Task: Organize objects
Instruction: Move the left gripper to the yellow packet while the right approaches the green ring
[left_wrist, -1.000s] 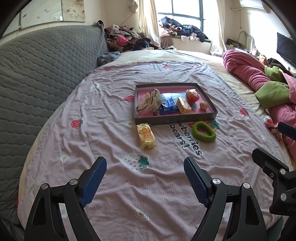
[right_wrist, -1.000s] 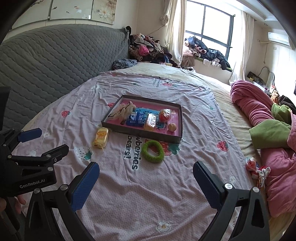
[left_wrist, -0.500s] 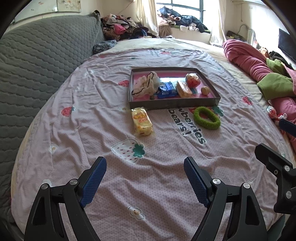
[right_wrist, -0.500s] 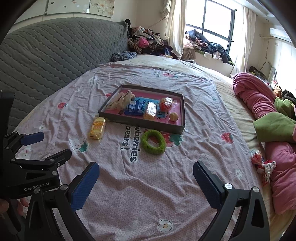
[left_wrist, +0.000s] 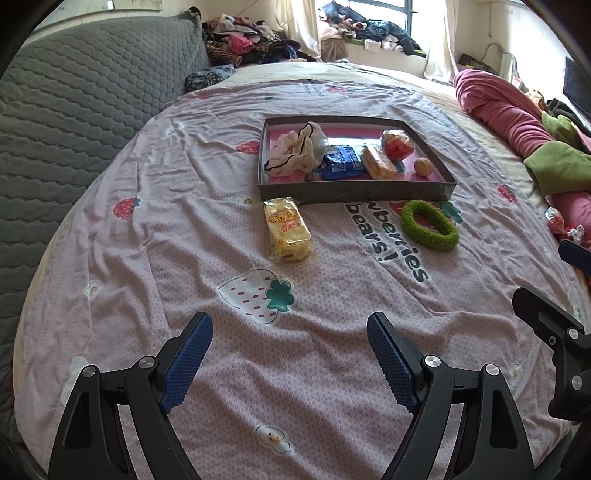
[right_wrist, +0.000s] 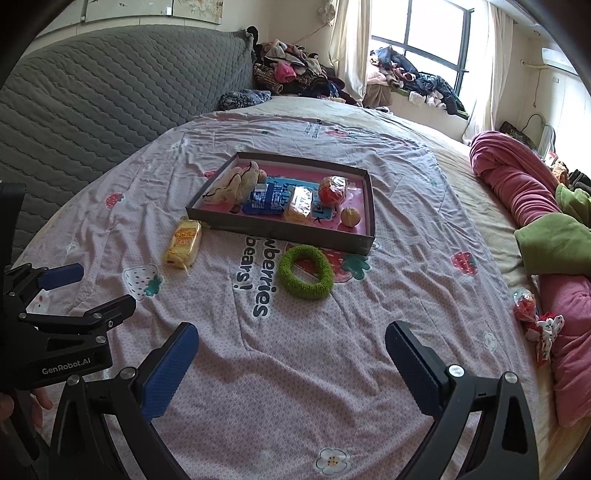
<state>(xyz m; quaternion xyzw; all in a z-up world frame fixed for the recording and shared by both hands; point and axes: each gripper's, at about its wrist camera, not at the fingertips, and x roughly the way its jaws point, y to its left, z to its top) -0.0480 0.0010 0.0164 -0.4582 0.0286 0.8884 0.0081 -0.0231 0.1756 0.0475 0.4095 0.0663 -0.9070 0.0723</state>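
Snacks and small toys sit on a bed under a pink strawberry-print sheet (left_wrist: 177, 229), most of them gathered in a shallow dark tray (left_wrist: 354, 191) with a pink floor, which lies near the middle of the bed toward its far edge. Inside the tray, a cream cloth with black trim (left_wrist: 293, 151) fills the left end, a blue packet (left_wrist: 341, 162) lies just beside it, an orange wrapped snack (left_wrist: 378, 162) touches the blue packet's right side, a red wrapped ball (left_wrist: 398, 144) sits behind that, and a small tan ball (left_wrist: 423, 167) rests alone near the tray's right wall. Two things lie outside on the sheet: a yellow snack packet (left_wrist: 288, 230) just in front of the tray's near left corner, its far end close to the tray wall, and a green fuzzy ring (left_wrist: 428, 225) just in front of the near right corner, lying flat over the printed lettering. The left gripper (left_wrist: 290, 360) hangs over the near edge of the bed with its blue-padded fingers spread wide and nothing between them. The right gripper (right_wrist: 291, 367) is beside it, also spread wide and holding nothing. A rolled pink blanket (right_wrist: 517, 184) and a green cloth (right_wrist: 554, 243) lie along the right edge of the bed, and a grey quilted headboard (left_wrist: 74, 103) rises along the left edge.
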